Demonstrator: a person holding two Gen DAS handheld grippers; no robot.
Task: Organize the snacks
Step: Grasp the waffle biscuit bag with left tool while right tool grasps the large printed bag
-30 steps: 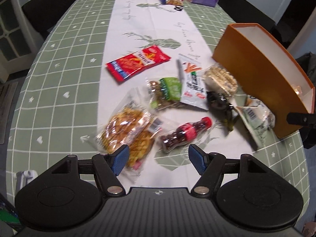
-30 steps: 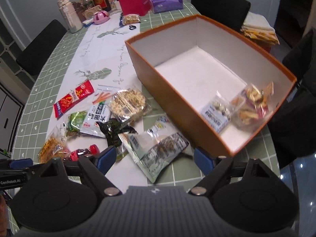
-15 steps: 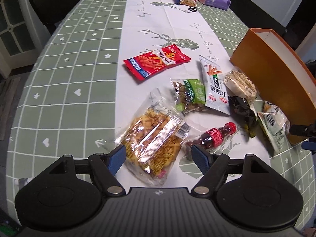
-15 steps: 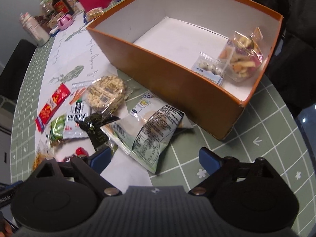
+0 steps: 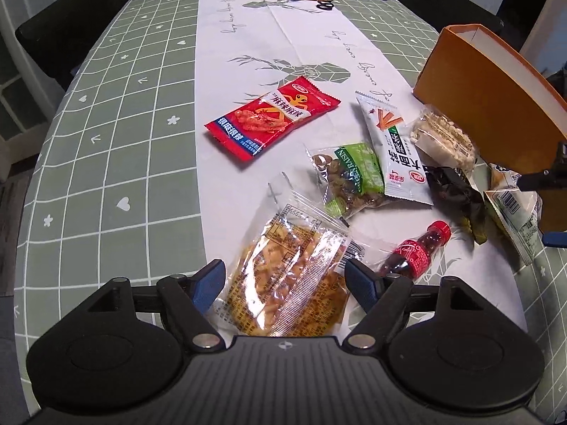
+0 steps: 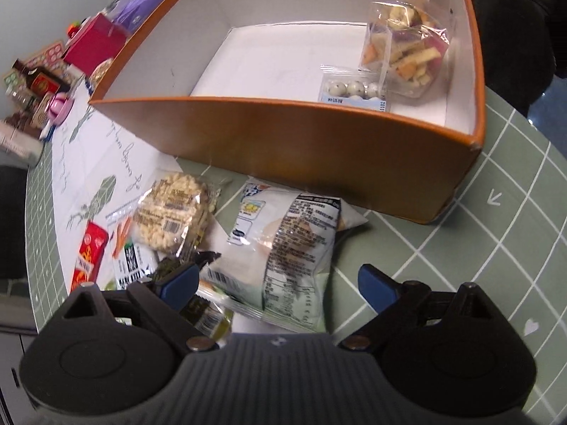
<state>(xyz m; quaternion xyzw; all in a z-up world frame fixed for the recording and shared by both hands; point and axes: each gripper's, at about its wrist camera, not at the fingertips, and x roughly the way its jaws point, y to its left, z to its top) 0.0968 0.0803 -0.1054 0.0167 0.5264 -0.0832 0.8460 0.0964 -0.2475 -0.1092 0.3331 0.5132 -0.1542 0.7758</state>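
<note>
Snacks lie scattered on the table (image 5: 106,163) beside the box (image 5: 496,99). Left wrist view: left gripper (image 5: 285,281) spread wide, having just been opening, straddling the clear cracker pack (image 5: 290,276) without pressing it, apparently lined up for pickup; the pack's near end is hidden by the gripper body. Right wrist view: right gripper (image 6: 280,285), likewise widened, brackets the white bag (image 6: 283,248); box (image 6: 319,148) already holds two packs (image 6: 389,56). Items under the left finger are unclear.

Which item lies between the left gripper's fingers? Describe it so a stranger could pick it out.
Start at the orange box, then follow the scattered snacks along the white table runner to the nearest one. It is the clear packet of golden fried snack pieces, lying flat beside the small cola bottle; no neighbouring packet is see-through and golden-brown.
</note>
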